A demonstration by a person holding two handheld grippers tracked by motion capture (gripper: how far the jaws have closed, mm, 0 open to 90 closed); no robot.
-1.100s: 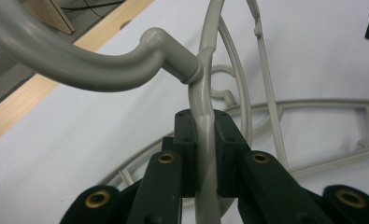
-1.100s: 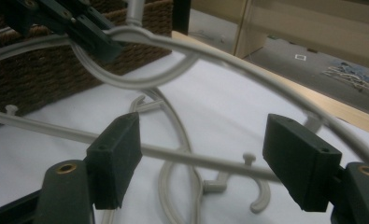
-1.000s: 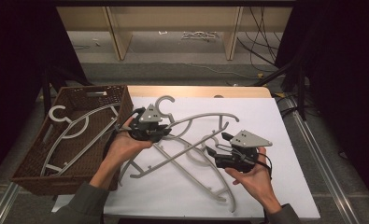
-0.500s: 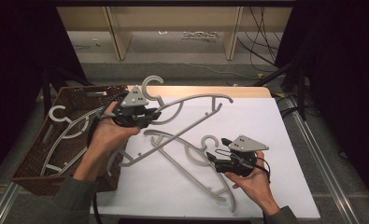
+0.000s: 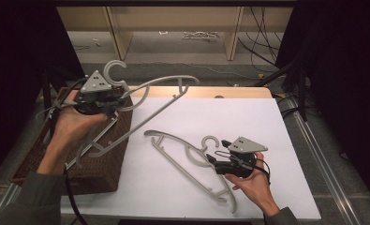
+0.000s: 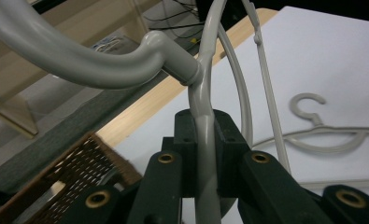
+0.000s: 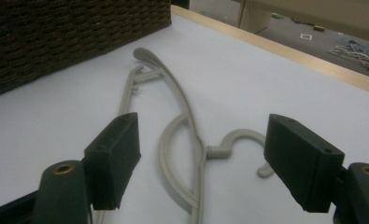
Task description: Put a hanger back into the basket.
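Looks like they're clearing hangers off the desk into the basket (image 5: pixel 105 173) at the left edge, and it's well along. The left gripper (image 5: pixel 108 99) has its jaws clamped tight on the neck of a grey hanger (image 5: pixel 166 86) just under the hook, held up in the air over the basket's far right corner — not dropped in yet. At least one hanger already lies in the basket, though I can't count them with the hand in the way. One more hanger (image 5: pixel 187 161) lies flat on the white desk toward its near edge, and the right gripper (image 5: pixel 210 158) sits right at its hook with jaws spread wide, gripping nothing. So: two hangers out — one in the air, one to pick up — two grippers, one basket
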